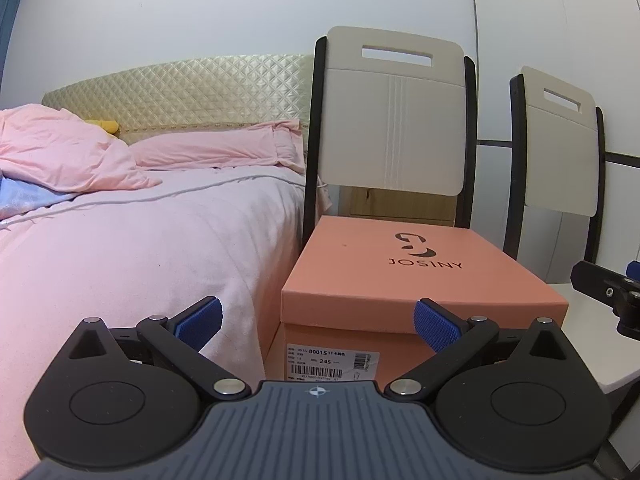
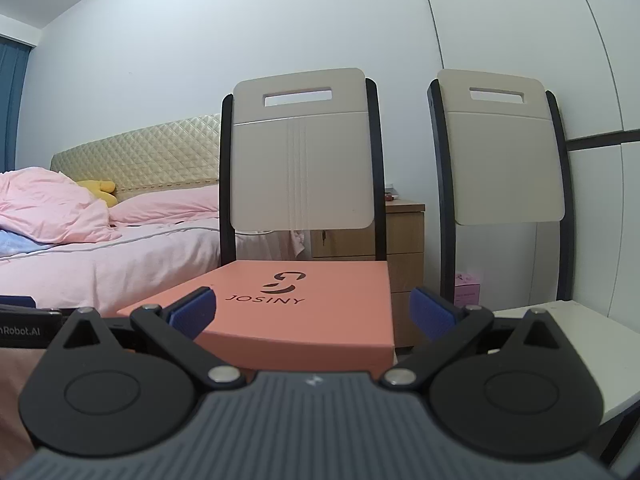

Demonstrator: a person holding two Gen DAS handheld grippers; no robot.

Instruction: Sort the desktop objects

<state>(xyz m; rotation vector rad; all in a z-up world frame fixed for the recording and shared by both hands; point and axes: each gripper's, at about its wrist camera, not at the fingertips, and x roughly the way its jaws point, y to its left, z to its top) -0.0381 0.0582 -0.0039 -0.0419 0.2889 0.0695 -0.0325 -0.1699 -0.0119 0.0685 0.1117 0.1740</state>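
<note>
A salmon-pink shoebox (image 1: 404,280) marked JOSINY stands closed on a chair seat right in front of both grippers; it also shows in the right wrist view (image 2: 304,312). My left gripper (image 1: 318,326) is open and empty, level with the box's front edge. My right gripper (image 2: 312,314) is open and empty, a little above the box's near right corner. The right gripper (image 1: 612,292) shows at the right edge of the left wrist view. No small desktop objects are in sight.
A chair (image 1: 394,120) with a cream back carries the box. A second chair (image 2: 504,148) stands to its right with a bare white seat (image 2: 560,320). A bed (image 1: 132,248) with pink bedding is on the left. A wooden nightstand (image 2: 404,248) stands behind.
</note>
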